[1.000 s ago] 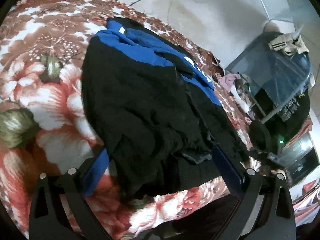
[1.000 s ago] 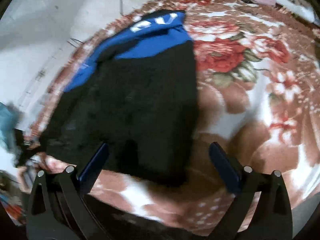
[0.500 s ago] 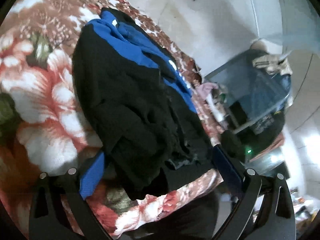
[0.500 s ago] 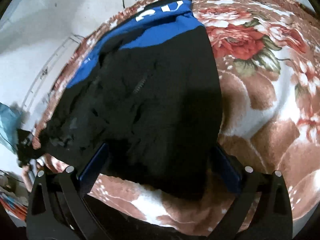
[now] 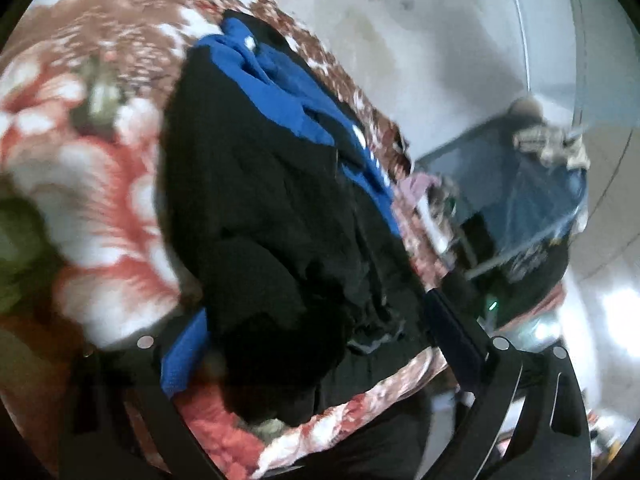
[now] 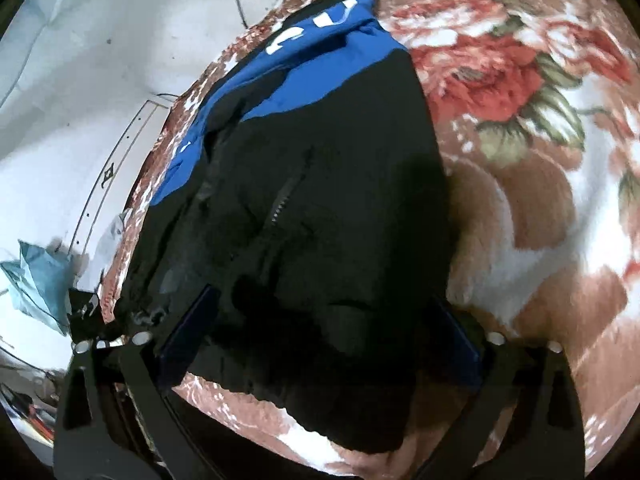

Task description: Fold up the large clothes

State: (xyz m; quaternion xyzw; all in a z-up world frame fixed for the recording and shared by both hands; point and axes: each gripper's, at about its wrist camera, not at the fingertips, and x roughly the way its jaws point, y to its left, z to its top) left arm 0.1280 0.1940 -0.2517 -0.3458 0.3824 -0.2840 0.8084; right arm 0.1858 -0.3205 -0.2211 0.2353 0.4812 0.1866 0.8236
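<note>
The jacket (image 6: 320,208) is lying bunched on the floral blanket (image 6: 540,200); the right gripper (image 6: 320,344), jaws just narrowing around its hem without pinching, is needing a deeper bite, while the left gripper (image 5: 312,344) is gaping over the other corner

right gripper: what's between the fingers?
In the right wrist view, the near black end of the jacket lies between the right gripper's open fingers.

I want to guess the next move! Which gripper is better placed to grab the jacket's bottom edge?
Probably the right gripper: the jacket hem lies between its closing jaws, not yet pinched. The left gripper also straddles bunched cloth near the blanket edge, open.
</note>
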